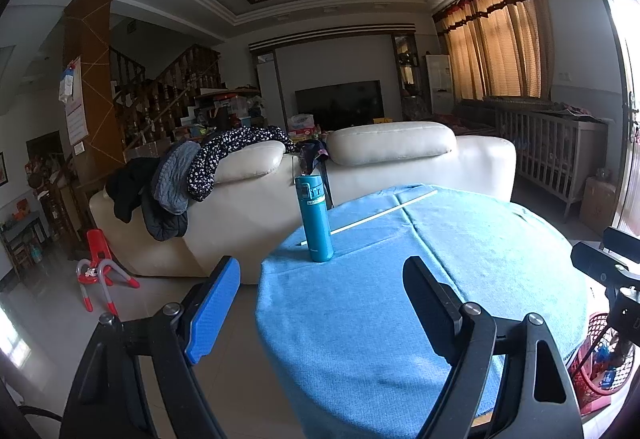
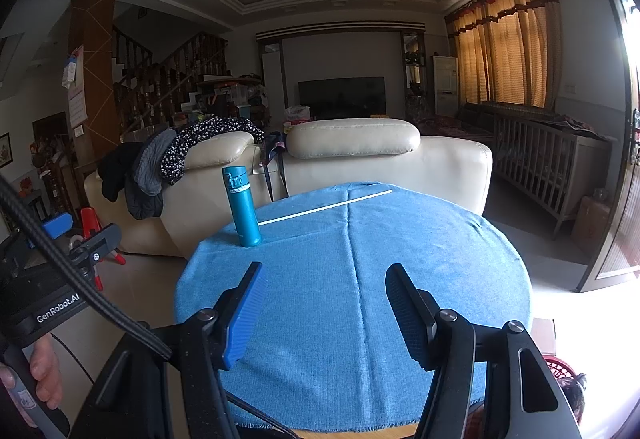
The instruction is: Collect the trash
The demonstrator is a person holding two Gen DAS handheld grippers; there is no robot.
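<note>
A round table with a blue cloth [image 1: 460,259] [image 2: 420,251] fills both views. A teal bottle [image 1: 315,218] [image 2: 243,205] stands upright near its far left edge. A thin white stick [image 1: 380,214] [image 2: 326,208] lies across the far part of the cloth behind the bottle. My left gripper [image 1: 324,279] is open and empty above the table's near left edge. My right gripper [image 2: 326,281] is open and empty above the near middle of the table. A red mesh basket [image 1: 604,359] with bits inside sits low at the table's right side.
A cream sofa [image 1: 380,159] [image 2: 360,155] draped with clothes stands just behind the table. A red and white child's chair [image 1: 98,271] stands on the tiled floor at the left. A wooden crib [image 2: 552,163] is at the right.
</note>
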